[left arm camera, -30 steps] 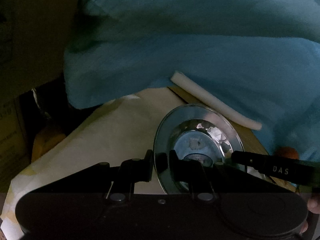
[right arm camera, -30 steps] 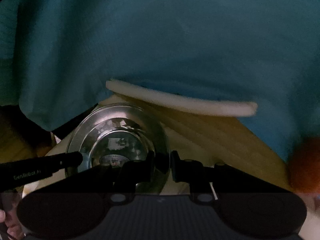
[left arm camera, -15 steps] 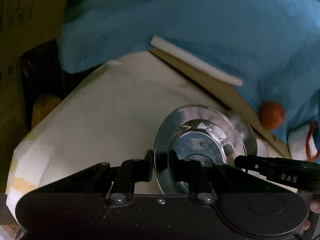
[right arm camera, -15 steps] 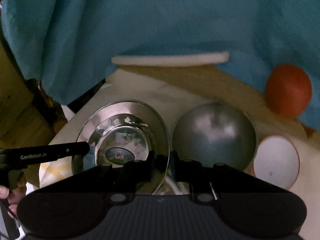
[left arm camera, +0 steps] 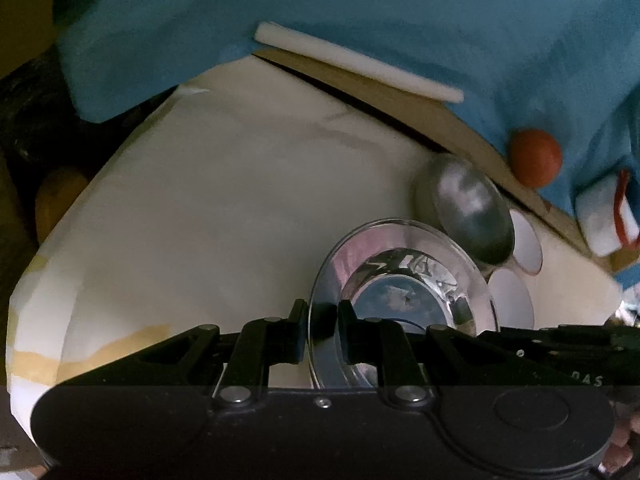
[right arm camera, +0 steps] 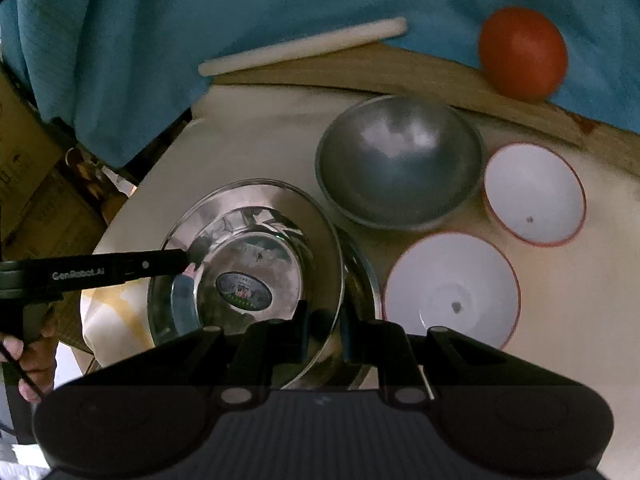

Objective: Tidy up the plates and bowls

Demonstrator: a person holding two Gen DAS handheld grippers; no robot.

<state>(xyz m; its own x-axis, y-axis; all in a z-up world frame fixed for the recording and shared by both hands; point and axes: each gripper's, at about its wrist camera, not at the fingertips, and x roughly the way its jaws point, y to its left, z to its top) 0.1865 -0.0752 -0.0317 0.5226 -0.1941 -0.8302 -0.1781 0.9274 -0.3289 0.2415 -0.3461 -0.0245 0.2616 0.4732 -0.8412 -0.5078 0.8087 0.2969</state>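
Both grippers are pinching the steel plate (right arm camera: 256, 248): left gripper (left arm camera: 323, 328) on its left rim, right gripper (right arm camera: 323, 332) on its right. Right of that sit a metal bowl (right arm camera: 400, 164) and two white bowls (right arm camera: 452, 292), unstacked, so I'd say most sorting's left.

both tools are matte black. the left gripper (left arm camera: 323, 330) has flat angular linkage arms pinned with silver round-head screws, one small screw at the centre of its smooth housing, a round raised disc to the right and a thin cable curving beside it. the right gripper (right arm camera: 323, 330) is built alike, but its housing is finely ribbed. white lettering reads "genrobot.ai" on one finger, "das" on another.
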